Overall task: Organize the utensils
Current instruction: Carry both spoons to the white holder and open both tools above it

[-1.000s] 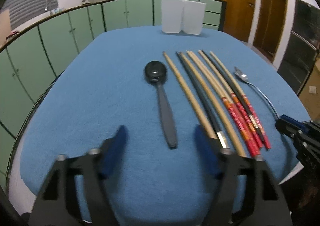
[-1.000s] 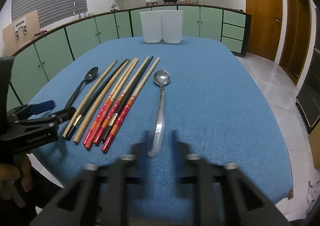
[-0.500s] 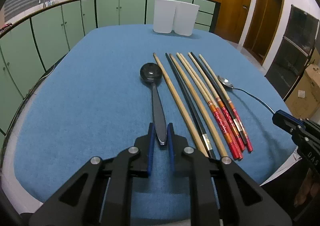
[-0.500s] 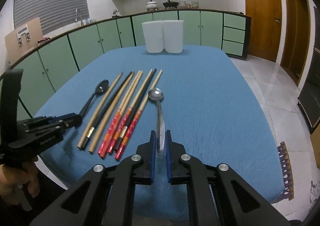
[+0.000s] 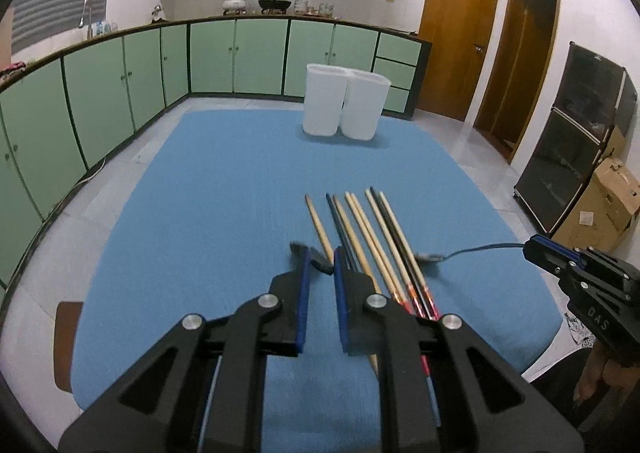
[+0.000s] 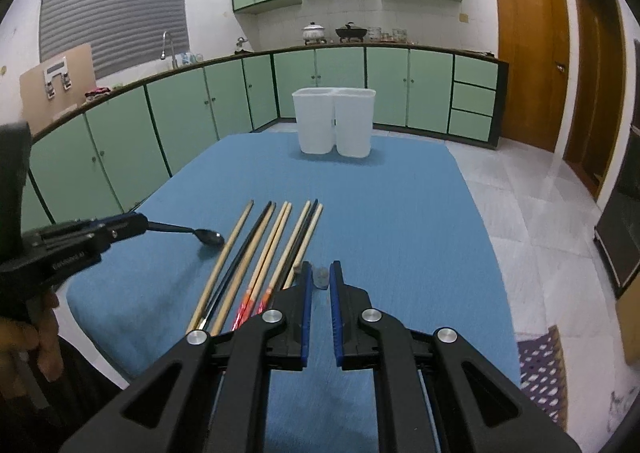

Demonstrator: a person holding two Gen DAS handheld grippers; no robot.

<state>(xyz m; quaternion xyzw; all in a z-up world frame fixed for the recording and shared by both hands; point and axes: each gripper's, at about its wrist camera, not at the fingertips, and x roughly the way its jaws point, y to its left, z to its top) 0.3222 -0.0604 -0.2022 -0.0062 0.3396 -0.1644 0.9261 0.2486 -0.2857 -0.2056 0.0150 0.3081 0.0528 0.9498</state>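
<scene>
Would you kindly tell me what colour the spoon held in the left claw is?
The spoon is black, clearest in the right wrist view.

Black spoon and steel spoon lifted (gripped), chopsticks lying parallel

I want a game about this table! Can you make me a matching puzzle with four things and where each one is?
Things:
1. black spoon
2. metal spoon
3. chopsticks
4. white tubs

Places:
A. lying in a row on the blue cloth
B. standing at the far end of the table
C. held up by the right gripper
D. held up by the left gripper

Pairs: 1-D, 2-C, 3-A, 4-B
</scene>
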